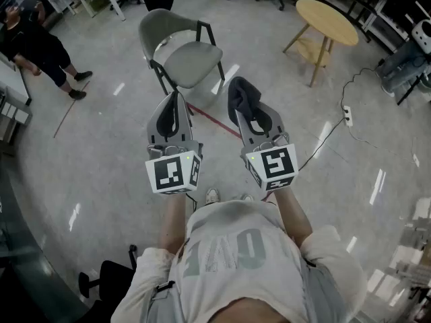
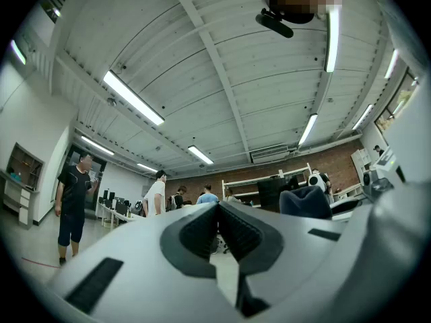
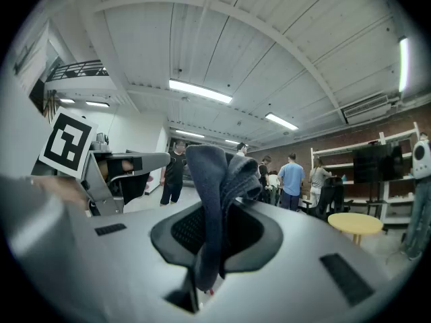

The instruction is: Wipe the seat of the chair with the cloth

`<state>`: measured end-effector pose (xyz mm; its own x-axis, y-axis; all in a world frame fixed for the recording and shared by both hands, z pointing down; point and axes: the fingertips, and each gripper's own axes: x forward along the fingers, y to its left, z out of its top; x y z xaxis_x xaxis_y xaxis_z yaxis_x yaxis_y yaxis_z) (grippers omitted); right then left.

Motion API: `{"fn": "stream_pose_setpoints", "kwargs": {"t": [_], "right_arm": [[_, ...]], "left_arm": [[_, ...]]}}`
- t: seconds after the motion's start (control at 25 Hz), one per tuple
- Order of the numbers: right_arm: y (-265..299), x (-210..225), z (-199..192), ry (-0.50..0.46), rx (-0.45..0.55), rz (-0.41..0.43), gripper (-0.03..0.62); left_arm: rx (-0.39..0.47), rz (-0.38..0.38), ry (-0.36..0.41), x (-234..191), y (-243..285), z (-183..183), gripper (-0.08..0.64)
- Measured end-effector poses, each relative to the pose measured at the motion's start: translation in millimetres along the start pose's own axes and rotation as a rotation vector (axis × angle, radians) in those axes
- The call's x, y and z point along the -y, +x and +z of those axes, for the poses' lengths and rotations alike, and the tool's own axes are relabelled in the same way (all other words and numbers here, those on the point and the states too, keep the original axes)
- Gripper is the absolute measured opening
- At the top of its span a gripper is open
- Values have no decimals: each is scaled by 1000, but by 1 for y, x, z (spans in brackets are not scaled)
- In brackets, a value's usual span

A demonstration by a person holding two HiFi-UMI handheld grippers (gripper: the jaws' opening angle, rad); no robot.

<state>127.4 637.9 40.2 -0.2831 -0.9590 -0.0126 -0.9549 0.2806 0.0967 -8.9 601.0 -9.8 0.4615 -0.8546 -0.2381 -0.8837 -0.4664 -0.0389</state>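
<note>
Though the chair point(image 1: 182, 52) stands well ahead of the person, untouched, both tools are held out in front and aimed toward it. That reads to me as the approach before any wiping starts. The right gripper point(image 1: 250, 116) is clamped on the dark cloth point(image 1: 244, 98). The fabric is pinched between the pads and bunches up past the tips on the chair side. A soft wad therefore leads the way, a sensible hold for pressing cloth rather than hard plastic onto a surface. The left gripper point(image 1: 175, 103) has its jaws pressed together with nothing between them; I'd guess it is free to steady the chair or simply stay clear. The grey seat point(image 1: 194, 62) is open toward the person, with the curved backrest on its far side, so a straight walk forward should bring the cloth over it. A round wooden table point(image 1: 326, 20) stands to the right of the chair, well apart. A red floor line point(image 1: 212, 118) runs on the chair's near side, between it and the grippers. The next move calls for closing that gap and lowering the cloth flat onto the seat.
</note>
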Motion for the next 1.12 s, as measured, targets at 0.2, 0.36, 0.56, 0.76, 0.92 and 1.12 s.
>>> {"fn": "stream_pose_setpoints", "kwargs": {"t": [0.2, 0.36, 0.56, 0.76, 0.92, 1.12], "right_arm": [[7, -1, -3, 1, -8, -1, 49], [11, 2, -10, 4, -30, -22, 49], [27, -9, -12, 15, -27, -21, 49], [55, -26, -7, 22, -23, -22, 49], [70, -37, -11, 45, -37, -42, 49], [89, -38, -30, 40, -64, -14, 49]], "left_arm": [[5, 2, 0, -8, 3, 2, 15], [4, 2, -5, -15, 5, -1, 15], [-5, 8, -16, -37, 8, -8, 15], [-6, 12, -20, -76, 16, -11, 15], [-16, 13, -15, -110, 20, -20, 15], [-71, -8, 20, -126, 42, -51, 15]]}}
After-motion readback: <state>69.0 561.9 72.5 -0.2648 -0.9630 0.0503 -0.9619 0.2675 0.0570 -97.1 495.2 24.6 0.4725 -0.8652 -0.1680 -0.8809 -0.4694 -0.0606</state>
